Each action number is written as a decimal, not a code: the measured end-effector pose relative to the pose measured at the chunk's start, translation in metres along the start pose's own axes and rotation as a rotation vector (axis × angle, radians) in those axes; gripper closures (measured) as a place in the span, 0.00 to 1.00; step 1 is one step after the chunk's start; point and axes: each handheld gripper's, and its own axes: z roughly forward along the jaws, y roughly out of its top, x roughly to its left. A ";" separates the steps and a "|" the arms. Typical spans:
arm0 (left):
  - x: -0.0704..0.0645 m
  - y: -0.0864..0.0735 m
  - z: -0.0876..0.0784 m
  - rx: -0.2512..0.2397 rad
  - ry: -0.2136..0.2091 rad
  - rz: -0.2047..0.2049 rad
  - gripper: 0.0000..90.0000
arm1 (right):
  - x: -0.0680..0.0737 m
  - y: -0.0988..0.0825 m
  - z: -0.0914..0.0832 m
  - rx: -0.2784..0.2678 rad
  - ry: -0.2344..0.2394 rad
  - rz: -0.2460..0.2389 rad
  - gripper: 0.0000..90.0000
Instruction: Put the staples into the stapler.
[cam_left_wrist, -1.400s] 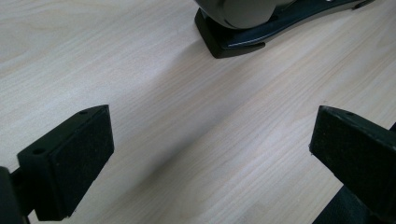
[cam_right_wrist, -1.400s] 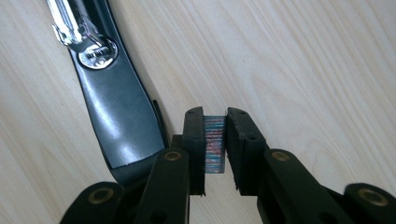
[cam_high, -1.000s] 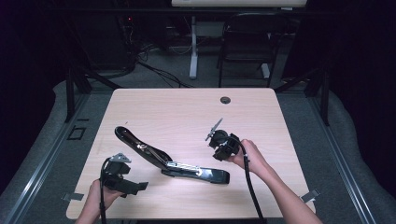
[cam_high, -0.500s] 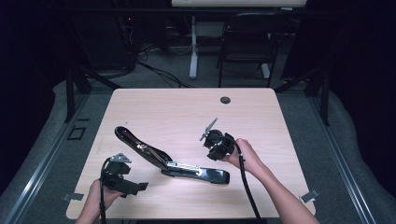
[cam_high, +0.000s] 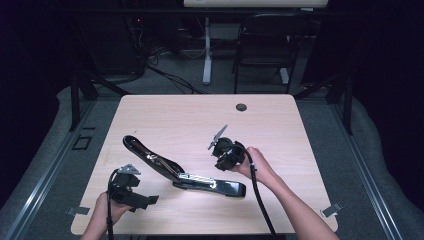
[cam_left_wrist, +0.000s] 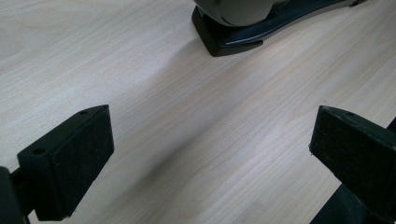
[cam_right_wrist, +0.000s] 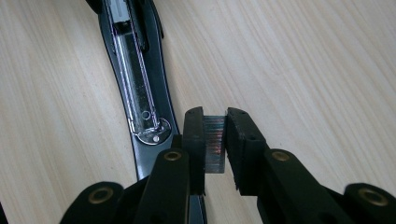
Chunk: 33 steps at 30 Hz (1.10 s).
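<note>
A black stapler (cam_high: 210, 184) lies swung open on the wooden table (cam_high: 190, 120), its lid arm (cam_high: 145, 152) raised toward the left. In the right gripper view its bare metal staple channel (cam_right_wrist: 135, 60) runs up and to the left. My right gripper (cam_right_wrist: 215, 116) is shut on a short strip of staples (cam_right_wrist: 215, 142), held just right of the channel's end; in the high view this gripper (cam_high: 227, 155) hovers right of the stapler. My left gripper (cam_high: 142, 200) rests open near the front left edge, its jaws (cam_left_wrist: 210, 140) wide apart over bare wood, with the stapler's end (cam_left_wrist: 233, 28) ahead.
A round cable hole (cam_high: 241, 107) sits near the table's far edge. A chair (cam_high: 265, 40) and a desk leg (cam_high: 206, 50) stand beyond the table. The table's front edge is close behind both hands.
My right gripper has shifted slightly left toward the stapler, still holding the staple strip. The left gripper and the stapler have stayed put.
</note>
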 end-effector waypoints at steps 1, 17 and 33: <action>0.000 0.000 0.000 0.002 0.000 0.003 0.00 | 0.000 0.001 0.001 0.001 0.001 -0.004 0.87; 0.000 0.000 0.000 0.001 -0.001 0.001 0.00 | 0.010 0.013 0.001 -0.047 0.058 -0.047 0.87; 0.000 0.000 0.000 0.001 0.001 0.007 0.00 | 0.020 0.021 0.012 -0.034 0.151 -0.092 0.87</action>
